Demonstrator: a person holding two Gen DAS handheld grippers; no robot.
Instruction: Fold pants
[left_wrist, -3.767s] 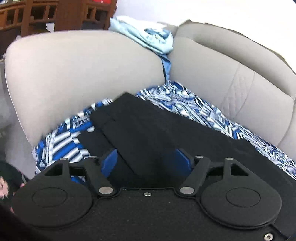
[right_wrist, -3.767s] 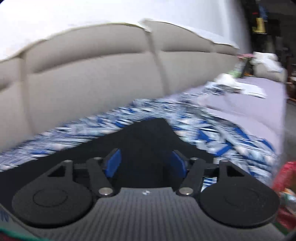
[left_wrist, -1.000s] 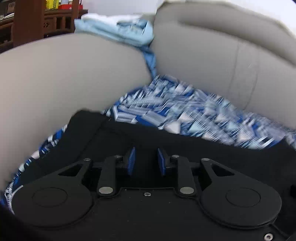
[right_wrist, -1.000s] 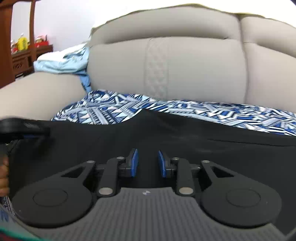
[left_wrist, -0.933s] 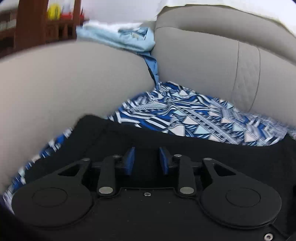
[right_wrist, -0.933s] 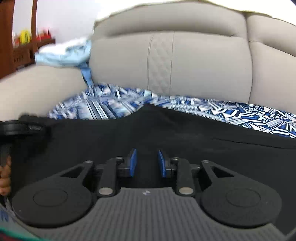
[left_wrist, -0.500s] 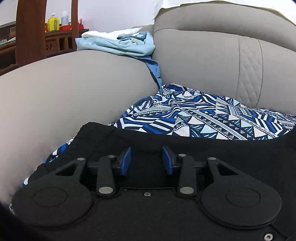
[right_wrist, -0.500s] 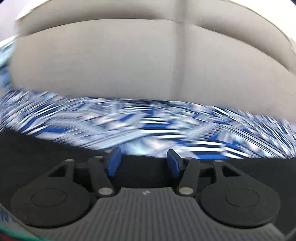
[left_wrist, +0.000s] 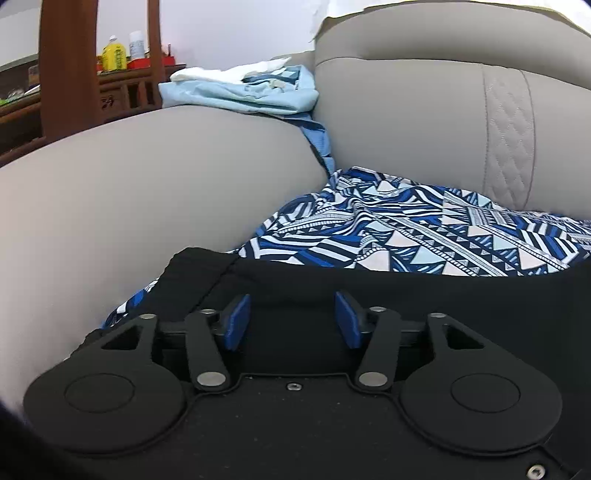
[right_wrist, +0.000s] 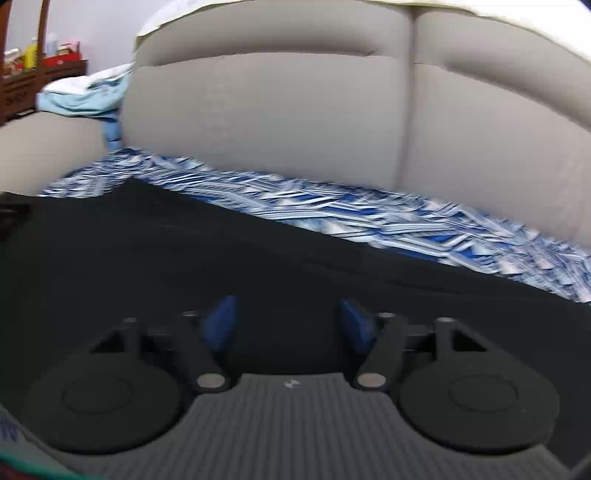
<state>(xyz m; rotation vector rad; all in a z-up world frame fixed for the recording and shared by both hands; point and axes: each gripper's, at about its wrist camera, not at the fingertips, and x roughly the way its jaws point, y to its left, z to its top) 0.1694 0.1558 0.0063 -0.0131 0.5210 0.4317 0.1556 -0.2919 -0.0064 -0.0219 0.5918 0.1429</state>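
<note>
Black pants (left_wrist: 406, 291) lie flat on a blue-and-white patterned cloth (left_wrist: 424, 229) on the sofa seat, one end against the armrest. My left gripper (left_wrist: 291, 317) hovers low over that end; its jaws are opening, the blue pads apart with only the flat fabric below them. In the right wrist view the pants (right_wrist: 184, 258) stretch as a long black band across the cloth (right_wrist: 369, 218). My right gripper (right_wrist: 290, 325) is over their middle; its jaws are opening wide, and nothing is pinched.
The grey sofa armrest (left_wrist: 129, 192) rises at the left and the backrest (right_wrist: 295, 118) behind. Light blue and white clothes (left_wrist: 251, 92) are piled on the armrest's far end. A dark wooden shelf with bottles (left_wrist: 114, 55) stands beyond.
Both grippers have gone from nearly shut on the black fabric to open, letting it lie. The right one has slid sideways along the pants, away from the armrest end.
</note>
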